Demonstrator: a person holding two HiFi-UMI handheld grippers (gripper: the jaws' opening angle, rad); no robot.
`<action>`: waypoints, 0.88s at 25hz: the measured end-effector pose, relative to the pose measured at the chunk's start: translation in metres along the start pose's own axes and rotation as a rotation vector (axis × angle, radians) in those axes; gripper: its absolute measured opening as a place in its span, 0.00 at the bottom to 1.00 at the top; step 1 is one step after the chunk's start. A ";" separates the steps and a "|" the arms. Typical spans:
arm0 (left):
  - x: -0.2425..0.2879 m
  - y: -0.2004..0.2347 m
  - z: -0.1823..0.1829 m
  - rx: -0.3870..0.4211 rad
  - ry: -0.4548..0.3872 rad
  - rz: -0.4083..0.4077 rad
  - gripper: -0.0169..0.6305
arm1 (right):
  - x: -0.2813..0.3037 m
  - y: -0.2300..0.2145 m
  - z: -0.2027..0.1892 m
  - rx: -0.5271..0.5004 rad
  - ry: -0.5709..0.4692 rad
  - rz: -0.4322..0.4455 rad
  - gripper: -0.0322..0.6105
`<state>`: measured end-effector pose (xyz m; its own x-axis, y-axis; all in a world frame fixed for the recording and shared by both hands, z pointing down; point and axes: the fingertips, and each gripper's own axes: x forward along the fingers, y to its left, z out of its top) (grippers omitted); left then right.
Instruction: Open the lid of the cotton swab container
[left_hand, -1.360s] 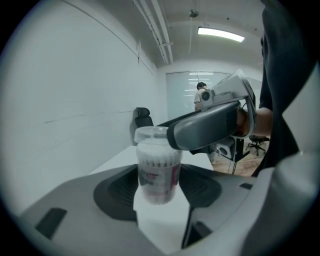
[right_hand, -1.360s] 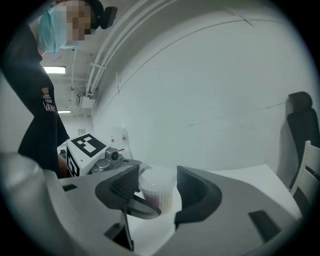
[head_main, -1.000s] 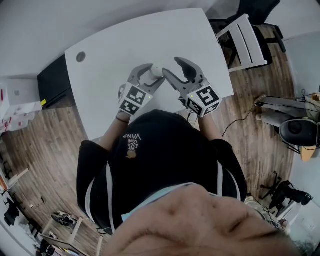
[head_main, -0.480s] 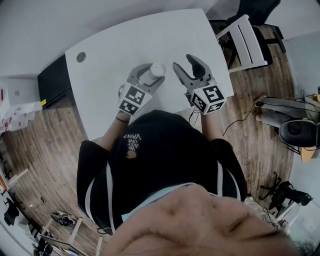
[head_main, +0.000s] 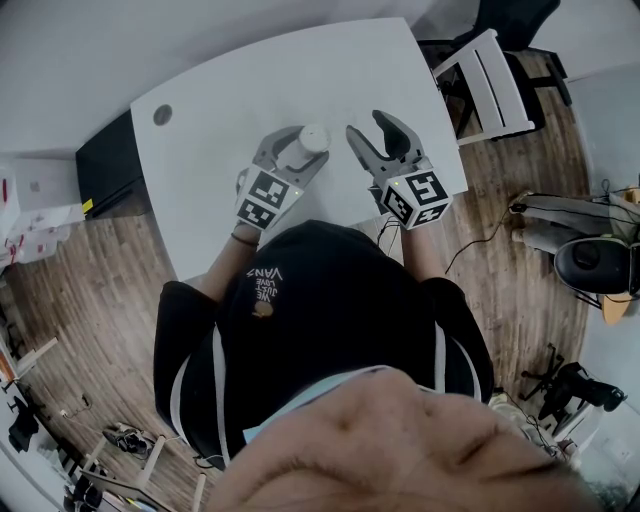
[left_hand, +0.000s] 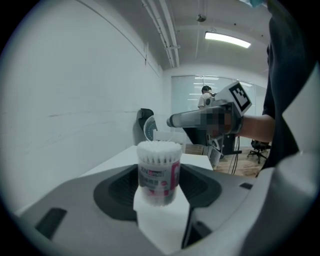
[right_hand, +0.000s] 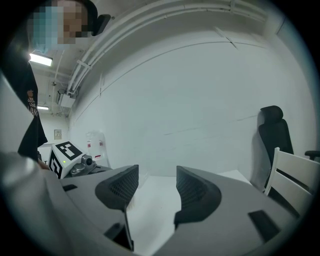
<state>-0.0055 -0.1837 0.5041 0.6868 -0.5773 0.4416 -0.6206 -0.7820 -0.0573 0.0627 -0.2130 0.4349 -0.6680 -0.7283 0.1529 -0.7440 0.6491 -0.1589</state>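
The cotton swab container (head_main: 313, 138) is a small clear tub with a pink label, upright on the white table (head_main: 230, 90). In the left gripper view the container (left_hand: 159, 172) shows white swab tips at its top; I cannot tell whether a clear lid covers them. My left gripper (head_main: 308, 148) is shut on the tub, pads against its sides (left_hand: 159, 189). My right gripper (head_main: 366, 125) hovers just right of the tub, apart from it. It stands open (right_hand: 152, 187) with only bare table seen between its jaws. The left gripper view also shows the right gripper (left_hand: 185, 119) beyond the tub.
A round grommet hole (head_main: 162, 114) sits near the table's far left corner. A white chair (head_main: 490, 80) stands off the table's right edge, with a black office chair (right_hand: 272, 135) against the wall. A person (left_hand: 205, 95) stands far back in the room.
One second ago the right gripper's jaws were at the top of the container; it has since pulled away to the right. The left gripper and tub have stayed put.
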 end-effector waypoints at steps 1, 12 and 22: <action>0.000 0.002 0.000 -0.003 -0.001 0.003 0.43 | 0.000 0.001 0.001 0.003 -0.005 0.002 0.43; -0.007 0.021 0.003 -0.042 -0.027 0.045 0.43 | 0.000 0.000 -0.002 0.028 -0.012 -0.002 0.43; -0.015 0.031 0.006 -0.077 -0.054 0.076 0.43 | 0.000 0.002 -0.017 0.002 0.027 -0.021 0.40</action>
<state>-0.0325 -0.2007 0.4901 0.6547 -0.6478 0.3894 -0.6974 -0.7164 -0.0191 0.0611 -0.2079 0.4507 -0.6528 -0.7352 0.1827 -0.7575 0.6336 -0.1572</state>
